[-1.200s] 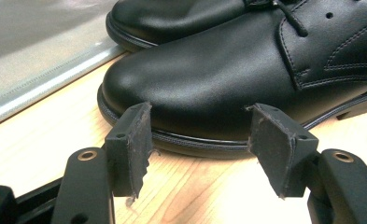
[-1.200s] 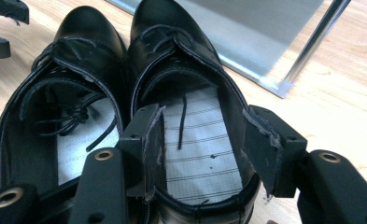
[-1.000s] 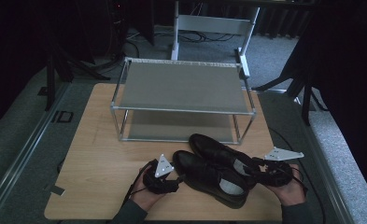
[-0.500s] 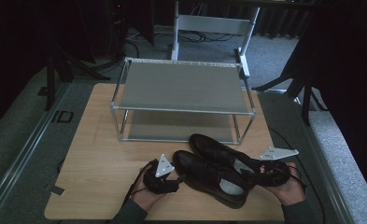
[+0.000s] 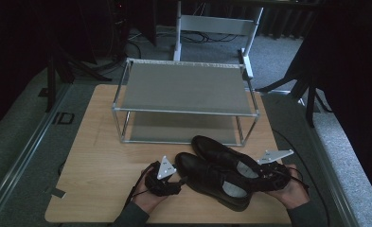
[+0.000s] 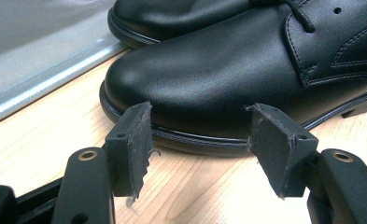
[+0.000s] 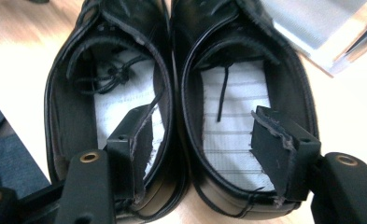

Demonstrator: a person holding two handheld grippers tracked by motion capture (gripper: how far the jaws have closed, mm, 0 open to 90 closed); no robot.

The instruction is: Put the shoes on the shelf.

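Note:
Two black leather lace-up shoes lie side by side on the wooden table (image 5: 103,161), the near shoe (image 5: 212,182) and the far shoe (image 5: 221,152). My left gripper (image 5: 178,181) is open at the near shoe's toe (image 6: 209,79), with nothing between its fingers (image 6: 132,140). At the heels, my right gripper (image 5: 261,177) straddles the shoes' adjoining inner walls. One jaw reaches into the near shoe (image 7: 69,116) and the other into the far shoe (image 7: 232,121). Its jaws have just been opening, and the pads stand clear of the walls.
A two-tier metal shoe rack (image 5: 183,87) stands just behind the shoes, its lower shelf (image 6: 41,56) close to the toes. Bare wood lies left of the shoes. A white frame (image 5: 217,23) and dark stands sit on the floor beyond.

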